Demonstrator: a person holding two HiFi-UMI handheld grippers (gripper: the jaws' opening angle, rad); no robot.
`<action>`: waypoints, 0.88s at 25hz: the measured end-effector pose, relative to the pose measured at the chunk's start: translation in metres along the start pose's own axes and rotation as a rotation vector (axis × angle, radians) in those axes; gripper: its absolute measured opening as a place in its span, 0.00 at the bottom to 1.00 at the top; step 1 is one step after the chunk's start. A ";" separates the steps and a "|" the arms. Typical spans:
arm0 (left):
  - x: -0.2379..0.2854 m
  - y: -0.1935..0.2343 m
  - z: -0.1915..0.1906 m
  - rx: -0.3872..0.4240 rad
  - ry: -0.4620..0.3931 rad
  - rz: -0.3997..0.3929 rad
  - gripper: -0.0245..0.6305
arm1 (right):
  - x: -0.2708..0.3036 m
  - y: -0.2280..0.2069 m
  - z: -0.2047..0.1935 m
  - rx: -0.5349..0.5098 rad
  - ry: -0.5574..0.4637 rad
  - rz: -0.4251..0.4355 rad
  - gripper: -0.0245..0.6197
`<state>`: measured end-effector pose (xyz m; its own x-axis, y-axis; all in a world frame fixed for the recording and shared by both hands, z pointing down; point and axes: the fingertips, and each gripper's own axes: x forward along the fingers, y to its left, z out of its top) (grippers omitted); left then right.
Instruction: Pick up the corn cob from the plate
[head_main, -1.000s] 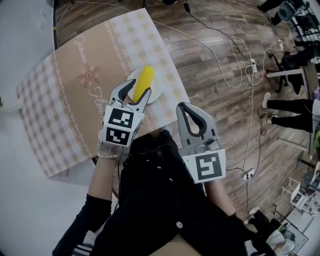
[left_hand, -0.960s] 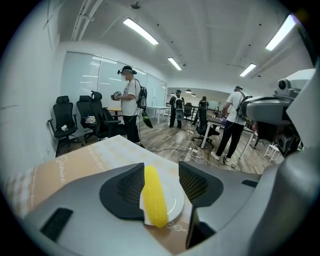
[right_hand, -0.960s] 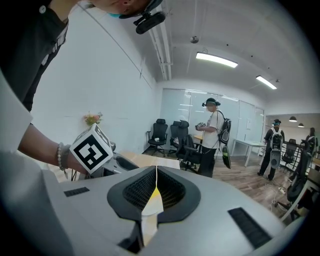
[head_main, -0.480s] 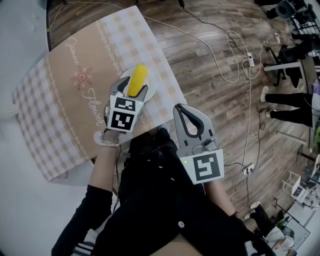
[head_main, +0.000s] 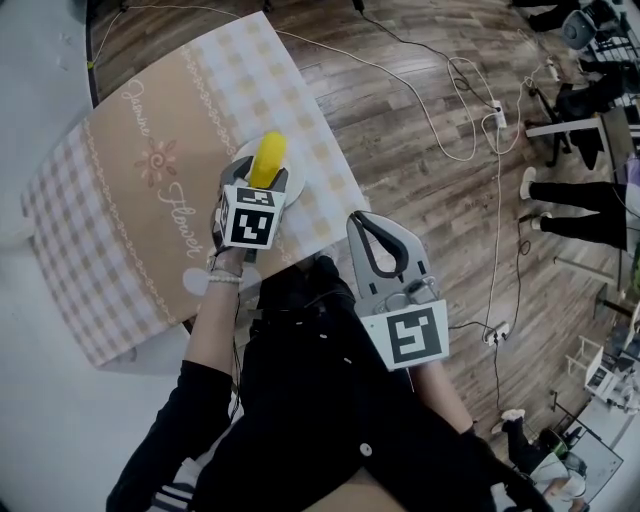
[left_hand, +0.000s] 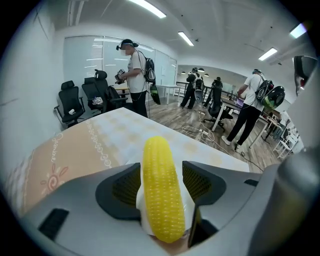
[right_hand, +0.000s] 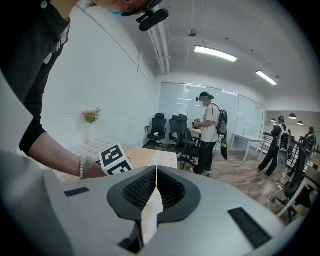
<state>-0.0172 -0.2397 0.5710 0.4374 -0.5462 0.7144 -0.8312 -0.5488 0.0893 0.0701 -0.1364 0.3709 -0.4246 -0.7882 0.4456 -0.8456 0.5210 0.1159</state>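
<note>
**Left gripper** (head_main: 262, 178): jaws spread wide, having just been opening. It points steeply down over the plate, one jaw on each side of the corn cob. In the left gripper view a sliver of white plate shows between the cob and the right pad; the left pad lies right against the cob's edge, and contact there cannot be told. No squeeze is evident, so nothing is held.

**Corn cob** (left_hand: 160, 195): yellow, whole, lying lengthwise along the gripper's line, its near end between the jaws and its far end reaching past the fingertips. It rests on the plate.

**Plate** (head_main: 298, 178): small, white, round, near the right edge of the table. It carries only the cob.

**Table** (head_main: 140, 230): covered with a tan cloth with checked borders and a flower motif.

**Right gripper** (right_hand: 155, 185): jaws closed flat on each other, nothing between them. It is held off the table on the near right, close to the person's body, well apart from the plate.

**Floor** (head_main: 420, 130): wood planks to the right of the table, with white cables (head_main: 470, 150) trailing across it.

**Task status**
- Done: the approach and the alignment, with the open jaws bracketing the cob.
- Left: closing the jaws on the cob and lifting it clear of the plate.
- Judgement: roughly midway.
- Caution: the cob is round and could roll or slip if it is pinched too near its end.
</note>
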 end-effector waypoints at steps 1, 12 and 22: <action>0.002 0.001 -0.002 0.001 0.007 0.007 0.43 | 0.000 -0.001 -0.001 0.003 0.003 0.000 0.10; 0.021 0.004 -0.014 0.015 0.059 0.054 0.43 | -0.001 -0.013 -0.008 0.015 0.015 -0.007 0.10; 0.024 0.005 -0.018 -0.013 0.055 0.046 0.43 | 0.002 -0.015 -0.010 0.006 0.023 0.010 0.10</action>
<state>-0.0175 -0.2441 0.6008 0.3788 -0.5348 0.7553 -0.8545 -0.5155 0.0636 0.0854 -0.1428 0.3792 -0.4256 -0.7753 0.4667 -0.8433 0.5269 0.1062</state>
